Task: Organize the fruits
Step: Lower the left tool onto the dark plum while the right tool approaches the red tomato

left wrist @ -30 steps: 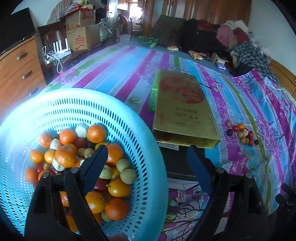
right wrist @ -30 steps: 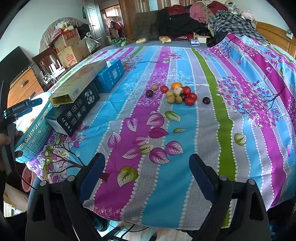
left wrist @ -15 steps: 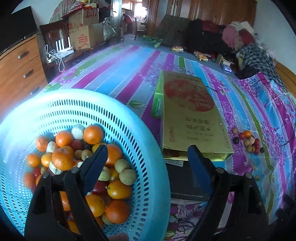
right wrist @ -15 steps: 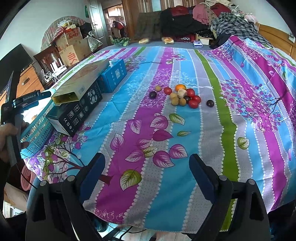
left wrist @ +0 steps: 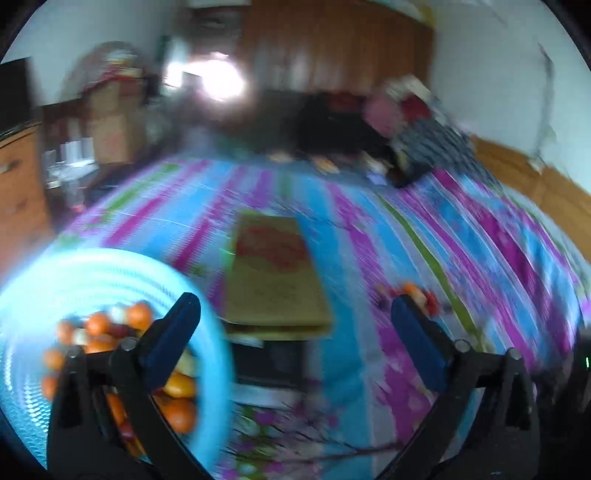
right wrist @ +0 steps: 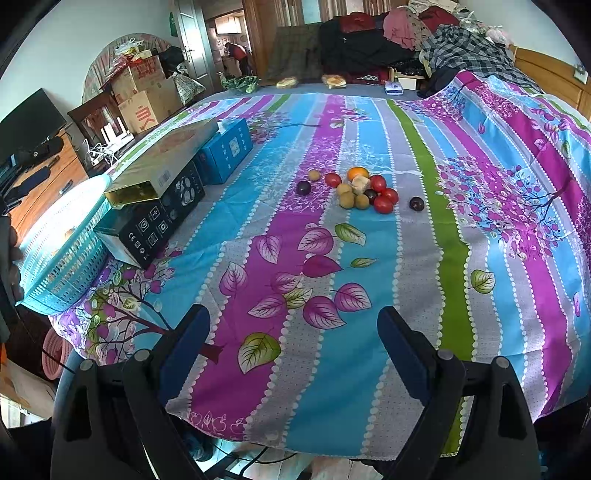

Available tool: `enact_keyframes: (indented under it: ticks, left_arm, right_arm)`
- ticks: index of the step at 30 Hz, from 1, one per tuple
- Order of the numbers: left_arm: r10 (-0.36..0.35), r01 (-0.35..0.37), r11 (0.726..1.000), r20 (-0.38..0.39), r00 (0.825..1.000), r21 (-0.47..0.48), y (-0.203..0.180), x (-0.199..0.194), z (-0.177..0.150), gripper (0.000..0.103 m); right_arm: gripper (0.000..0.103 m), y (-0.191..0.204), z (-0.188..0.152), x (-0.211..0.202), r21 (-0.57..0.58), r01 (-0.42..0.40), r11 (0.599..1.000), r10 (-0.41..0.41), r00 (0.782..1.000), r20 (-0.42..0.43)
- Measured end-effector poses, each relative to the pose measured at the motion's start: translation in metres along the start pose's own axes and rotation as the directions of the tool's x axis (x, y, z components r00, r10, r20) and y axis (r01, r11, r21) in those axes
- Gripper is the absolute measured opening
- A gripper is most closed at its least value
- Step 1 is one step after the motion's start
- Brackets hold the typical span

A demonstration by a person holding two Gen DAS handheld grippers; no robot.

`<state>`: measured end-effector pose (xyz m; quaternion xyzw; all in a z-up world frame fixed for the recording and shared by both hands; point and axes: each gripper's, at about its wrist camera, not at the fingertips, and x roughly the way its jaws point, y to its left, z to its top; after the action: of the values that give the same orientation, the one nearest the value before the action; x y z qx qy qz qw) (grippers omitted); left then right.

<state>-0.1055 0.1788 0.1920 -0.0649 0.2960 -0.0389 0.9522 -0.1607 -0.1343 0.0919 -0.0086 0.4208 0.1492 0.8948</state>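
A light blue perforated basket (left wrist: 48,280) (right wrist: 62,254) with several oranges and other fruit (left wrist: 99,325) sits at the bed's left front corner. A small heap of fruit (right wrist: 364,192) (left wrist: 413,291), red, yellow-brown, dark purple and one orange, lies mid-bed on the striped cloth. My left gripper (left wrist: 295,314) hovers beside the basket, jaws opening wide, nothing between them; its view is blurred by motion. My right gripper (right wrist: 293,325) hangs open and empty over the bed's near edge, well short of the heap.
A gold flat box (right wrist: 166,162) (left wrist: 273,273) rests on a black carton (right wrist: 155,221), with a blue box (right wrist: 229,147) behind. Clothes pile (right wrist: 406,33) lies at the far end. Wooden drawers (right wrist: 44,184) and cardboard boxes (right wrist: 144,96) stand left. A hand (right wrist: 11,251) shows at the left edge.
The left gripper has risen and swung right, away from above the basket, and its jaws have spread wider. The right gripper has stayed put.
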Motion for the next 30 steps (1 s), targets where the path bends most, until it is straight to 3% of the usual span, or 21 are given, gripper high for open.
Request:
enact_keyframes:
  ticks: [3,5,9,14,16,20,22,25,27,30]
  left_arm:
    - [-0.069,0.085,0.990,-0.139,0.988,0.115,-0.035,0.041,-0.014,0.103]
    - [-0.054,0.099,0.977,-0.229,0.972,0.190,-0.060,0.077,-0.022,0.103]
    - [-0.063,0.153,0.959,-0.348,0.935,0.238,-0.086,0.135,-0.027,0.102]
    - [-0.029,0.133,0.964,-0.405,0.914,0.232,-0.094,0.170,-0.033,0.102]
    - [0.000,0.108,0.965,-0.412,0.911,0.238,-0.089,0.170,-0.036,0.102]
    - [0.013,0.043,0.991,-0.409,0.913,0.127,-0.061,0.158,-0.033,0.101]
    - [-0.030,0.084,0.989,-0.395,0.918,0.119,-0.067,0.147,-0.035,0.101]
    - [-0.057,0.139,0.971,-0.379,0.924,0.193,-0.088,0.133,-0.050,0.103]
    - [-0.016,0.128,0.959,-0.404,0.914,0.252,-0.102,0.138,-0.070,0.103]
    - [0.116,0.084,0.907,-0.437,0.892,0.413,-0.132,0.161,-0.103,0.103]
  right_arm:
    - [0.094,0.003,-0.003,0.001,-0.010,-0.006,1.000,0.006,1.000,-0.017]
    - [0.094,0.002,-0.005,-0.001,-0.013,-0.005,1.000,0.004,1.000,-0.021]
    - [0.094,-0.005,-0.009,-0.008,-0.004,0.020,1.000,-0.020,1.000,-0.020]
    - [0.094,-0.017,-0.016,-0.010,0.023,0.046,0.999,-0.045,0.998,-0.039]
    - [0.094,-0.018,-0.016,-0.009,0.023,0.045,0.999,-0.044,0.998,-0.045]
    - [0.094,-0.015,-0.016,-0.006,0.012,0.036,0.999,-0.035,0.998,-0.045]
    - [0.094,-0.013,-0.016,-0.003,0.012,0.029,0.999,-0.029,0.998,-0.047]
    - [0.094,-0.010,-0.016,0.000,0.011,0.021,1.000,-0.020,0.999,-0.047]
    - [0.094,-0.008,-0.017,0.002,0.006,0.021,1.000,-0.021,0.999,-0.047]
    - [0.094,-0.007,-0.022,0.001,-0.003,0.030,1.000,-0.031,0.998,-0.052]
